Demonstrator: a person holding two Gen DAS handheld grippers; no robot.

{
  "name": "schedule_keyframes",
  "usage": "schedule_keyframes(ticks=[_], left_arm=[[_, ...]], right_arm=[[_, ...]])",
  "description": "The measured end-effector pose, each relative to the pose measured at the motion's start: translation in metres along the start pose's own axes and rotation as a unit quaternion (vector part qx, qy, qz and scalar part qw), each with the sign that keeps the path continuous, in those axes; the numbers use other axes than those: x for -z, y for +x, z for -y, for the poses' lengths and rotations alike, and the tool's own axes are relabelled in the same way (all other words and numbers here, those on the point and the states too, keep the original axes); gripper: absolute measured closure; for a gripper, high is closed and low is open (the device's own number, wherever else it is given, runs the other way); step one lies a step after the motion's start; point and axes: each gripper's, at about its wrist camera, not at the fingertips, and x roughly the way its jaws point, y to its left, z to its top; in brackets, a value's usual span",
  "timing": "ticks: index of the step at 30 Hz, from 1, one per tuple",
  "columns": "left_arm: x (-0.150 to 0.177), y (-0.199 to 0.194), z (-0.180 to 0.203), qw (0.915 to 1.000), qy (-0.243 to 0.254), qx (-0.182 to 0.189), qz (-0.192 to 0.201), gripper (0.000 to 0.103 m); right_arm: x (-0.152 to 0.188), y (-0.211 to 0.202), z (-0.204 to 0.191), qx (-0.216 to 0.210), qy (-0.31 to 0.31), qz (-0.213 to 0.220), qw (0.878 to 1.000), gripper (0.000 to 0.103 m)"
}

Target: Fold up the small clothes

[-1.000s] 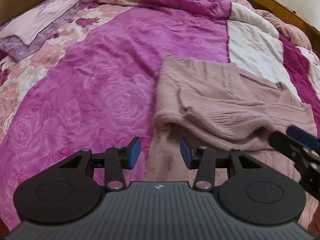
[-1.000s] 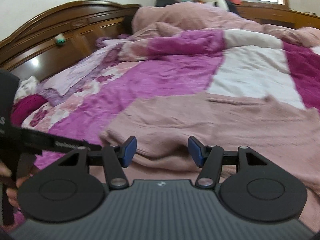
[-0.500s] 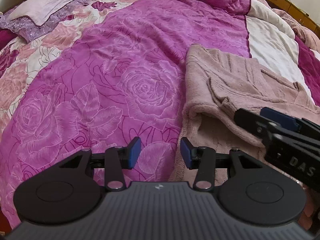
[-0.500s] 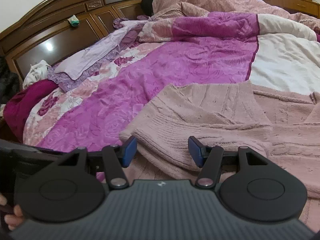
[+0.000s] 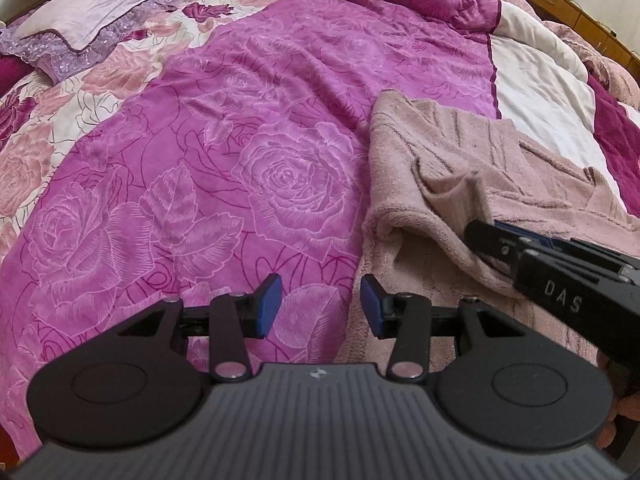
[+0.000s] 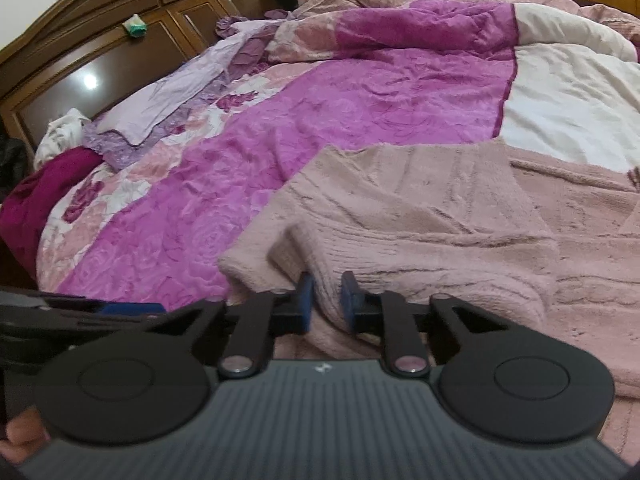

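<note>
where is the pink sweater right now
The pink sweater lies on the magenta rose blanket, right of centre in the left wrist view. The right gripper pinches its folded near edge.

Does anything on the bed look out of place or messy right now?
Nothing damaged or spilled. The pink knit garment lies rumpled on the magenta bedspread, its folded edge bunched where the right gripper pinches it.

sweaters: 1 (image 6: 420, 216) | quilts: 1 (image 5: 248, 128) | pillows: 1 (image 5: 100, 12) | hand-held grippers: 2 (image 5: 320, 306) (image 6: 326, 300)
</note>
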Motion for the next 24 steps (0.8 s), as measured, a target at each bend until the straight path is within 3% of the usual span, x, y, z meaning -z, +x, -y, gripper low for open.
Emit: schedule_keyframes(ticks=[9,17,24], left_arm=[[-0.002,-0.005,0.004,0.9999,0.004,0.003,0.01,0.052],[-0.011,-0.003,0.021,0.9996,0.018,0.006,0.022,0.052],[-0.014,0.005,0.039,0.9988,0.041,0.0,0.028,0.052]], right_arm=[[-0.019,-0.048,0.02,0.024,0.014,0.079,0.996,0.093],[-0.025,-0.117,0.073,0.104,0.056,0.162,0.98,0.093],[0.007,-0.148,0.133,0.17,0.126,0.164,0.963,0.093]])
